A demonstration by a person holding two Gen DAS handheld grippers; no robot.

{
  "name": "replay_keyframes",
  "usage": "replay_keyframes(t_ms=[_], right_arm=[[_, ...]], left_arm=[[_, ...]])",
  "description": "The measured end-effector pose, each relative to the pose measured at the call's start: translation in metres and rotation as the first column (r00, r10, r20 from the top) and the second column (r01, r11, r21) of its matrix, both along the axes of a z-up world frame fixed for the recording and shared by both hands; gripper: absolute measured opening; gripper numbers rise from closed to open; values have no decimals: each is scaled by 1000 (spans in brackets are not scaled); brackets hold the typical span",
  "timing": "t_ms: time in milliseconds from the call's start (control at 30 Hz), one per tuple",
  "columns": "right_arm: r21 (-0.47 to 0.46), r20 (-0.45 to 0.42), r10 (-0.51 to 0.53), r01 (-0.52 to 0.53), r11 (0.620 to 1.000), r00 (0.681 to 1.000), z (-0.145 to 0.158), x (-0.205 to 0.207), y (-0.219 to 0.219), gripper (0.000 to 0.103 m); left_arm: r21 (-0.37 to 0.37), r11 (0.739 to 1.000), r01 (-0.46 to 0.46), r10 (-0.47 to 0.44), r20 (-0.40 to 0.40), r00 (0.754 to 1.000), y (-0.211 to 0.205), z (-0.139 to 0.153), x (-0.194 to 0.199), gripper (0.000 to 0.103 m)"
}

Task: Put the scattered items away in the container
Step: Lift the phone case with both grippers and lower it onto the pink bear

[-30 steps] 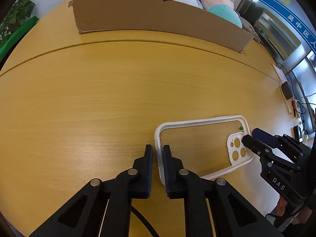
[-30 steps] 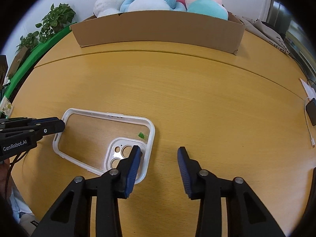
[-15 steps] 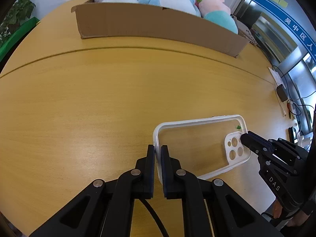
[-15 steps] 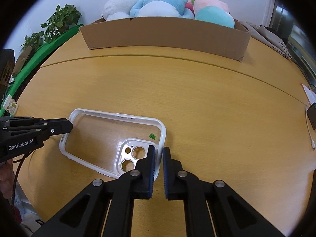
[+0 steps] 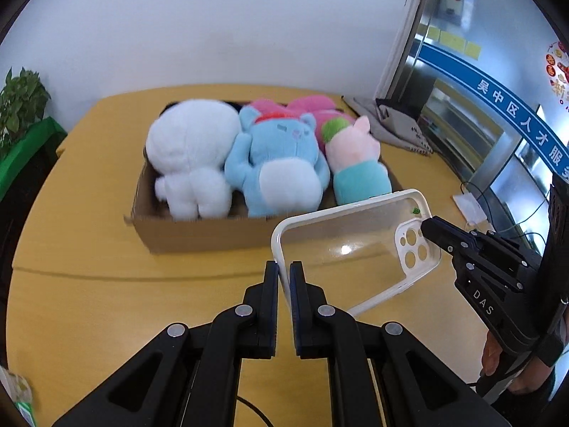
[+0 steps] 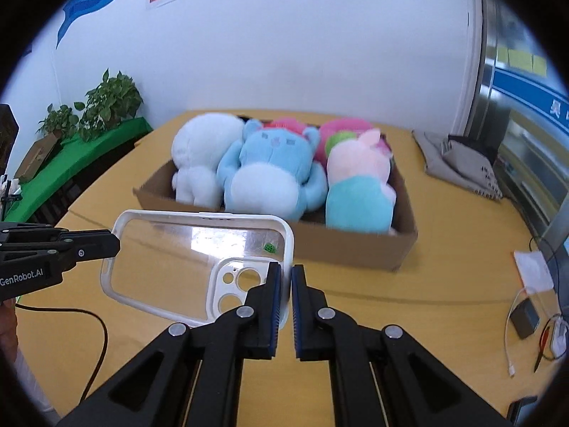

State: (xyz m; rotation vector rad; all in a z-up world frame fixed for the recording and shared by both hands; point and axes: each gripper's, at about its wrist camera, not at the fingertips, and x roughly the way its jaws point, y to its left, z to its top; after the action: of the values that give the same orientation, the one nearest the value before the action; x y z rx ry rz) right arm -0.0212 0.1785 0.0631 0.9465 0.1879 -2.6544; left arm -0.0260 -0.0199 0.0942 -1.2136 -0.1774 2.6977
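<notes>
We hold the phone case (image 5: 350, 245) by its two short ends, left fingers (image 5: 283, 277) and right fingers (image 6: 287, 281) clenched on its rim, its long axis lying alongside the cardboard box (image 6: 355, 245) just beyond.

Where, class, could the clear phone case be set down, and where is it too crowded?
Crowded: the cardboard box is packed with plush toys. Bare: the tabletop between the box's front wall and both grippers, and the table's left side beside the box.
</notes>
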Motion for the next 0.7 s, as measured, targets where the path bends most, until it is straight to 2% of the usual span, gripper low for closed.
replay_keyframes(t_ms=[167,367,500,700], right_arm=[[-13,-96,-23,22,1000,995,45,-60,-10,4],[-16,-157,-46,44,999,987,86,-131,-18,4],[-3,-143,-57,57,998,988,93,-178,-23,4],[8,-76,-80,81,997,994,79,-246,-28,4]], left_arm=[[-46,999,0,-4,-86,996,-1,43,-65,5],[-28,999,18,-21,-105,994,-9,68,-148,5],[-50,999,21,-26,-83,996,-15,69,-196,6],[-80,996,41,-43,-25,999,-22,52,-270,6]])
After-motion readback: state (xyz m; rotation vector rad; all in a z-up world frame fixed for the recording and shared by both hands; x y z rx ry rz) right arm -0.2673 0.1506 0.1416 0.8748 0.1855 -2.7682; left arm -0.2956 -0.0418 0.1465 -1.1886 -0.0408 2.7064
